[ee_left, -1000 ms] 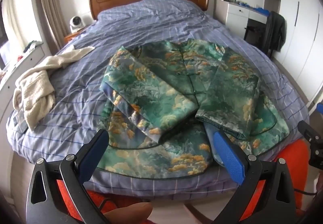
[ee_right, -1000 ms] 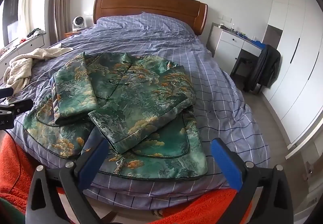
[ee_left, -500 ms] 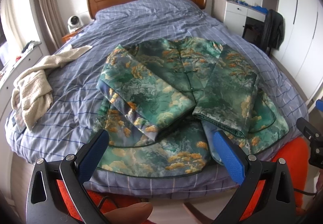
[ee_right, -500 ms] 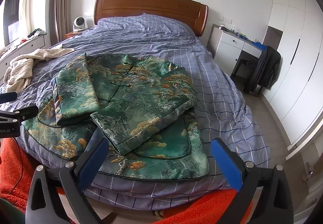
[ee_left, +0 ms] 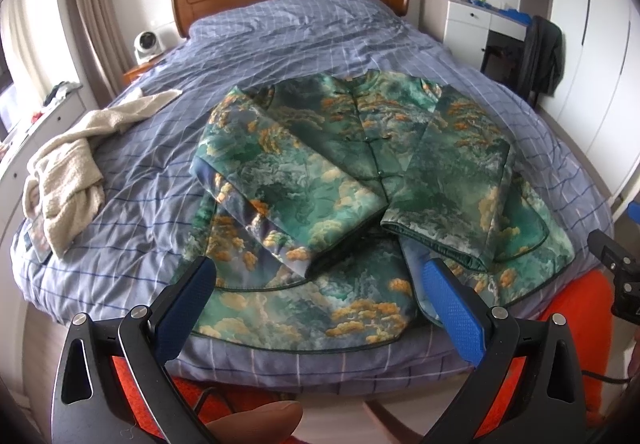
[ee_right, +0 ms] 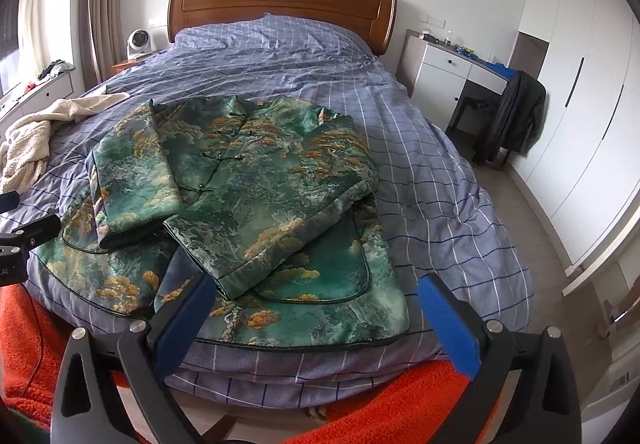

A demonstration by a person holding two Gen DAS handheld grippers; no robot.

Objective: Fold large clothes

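Over the last second both the left gripper (ee_left: 316, 280) and right gripper (ee_right: 316, 298), jaws wide apart and empty, have drawn back slightly from the jacket (ee_left: 360, 180), lying at twelve o'clock on the bed (ee_left: 320, 36), sleeves folded in, hem fold probably next.

A bed (ee_right: 420, 148) with a blue checked duvet and a wooden headboard (ee_right: 280, 4) stands against a white wall. White wardrobes (ee_right: 580, 104) line the right side, beside a white desk (ee_right: 452, 64). Curtains (ee_right: 100, 4) hang left, where daylight enters; a small fan (ee_right: 138, 40) sits on the nightstand.
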